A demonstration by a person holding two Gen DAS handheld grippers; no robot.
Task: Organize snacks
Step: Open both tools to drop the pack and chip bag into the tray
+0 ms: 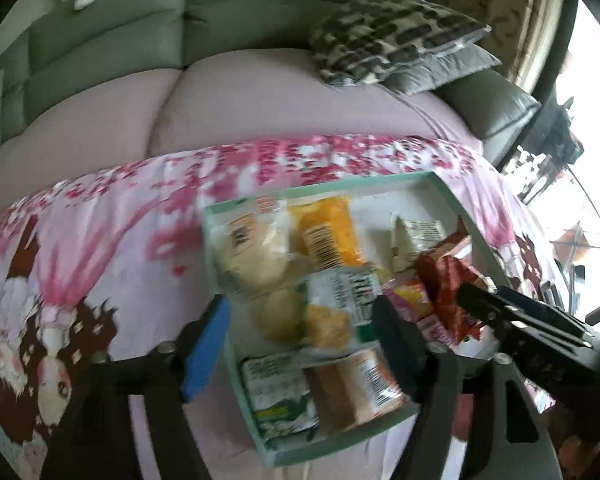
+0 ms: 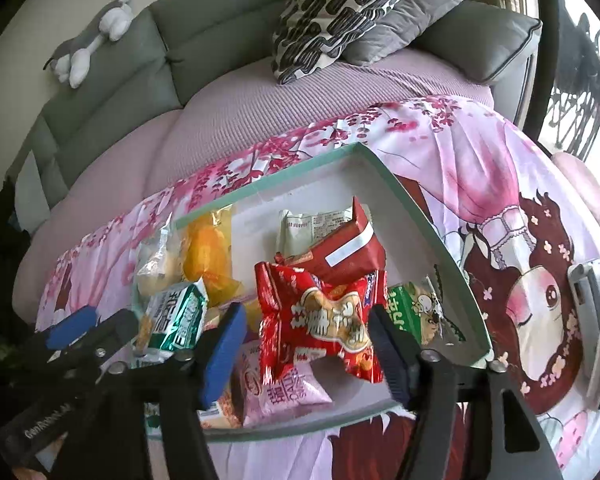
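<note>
A shallow teal-rimmed box (image 2: 416, 200) lies on the printed cloth and holds several snack packs. My right gripper (image 2: 308, 332) is open, its fingers either side of a red snack pack (image 2: 320, 316) that sits on the pile. I cannot tell if the pads touch it. A bigger red pack (image 2: 348, 252) lies behind it. My left gripper (image 1: 300, 336) is open above the box's (image 1: 336, 184) left side, over a green-and-white pack (image 1: 336, 304) and pale buns (image 1: 256, 268). The right gripper's fingers (image 1: 512, 320) show in the left wrist view by the red pack (image 1: 448, 288).
A pink cloth with a cartoon girl (image 2: 520, 288) covers the pink sofa seat (image 2: 228, 120). Patterned and grey cushions (image 2: 340, 12) lean on the green backrest at the right. A plush toy (image 2: 96, 36) lies on the backrest. A silver object (image 2: 592, 308) sits at the far right.
</note>
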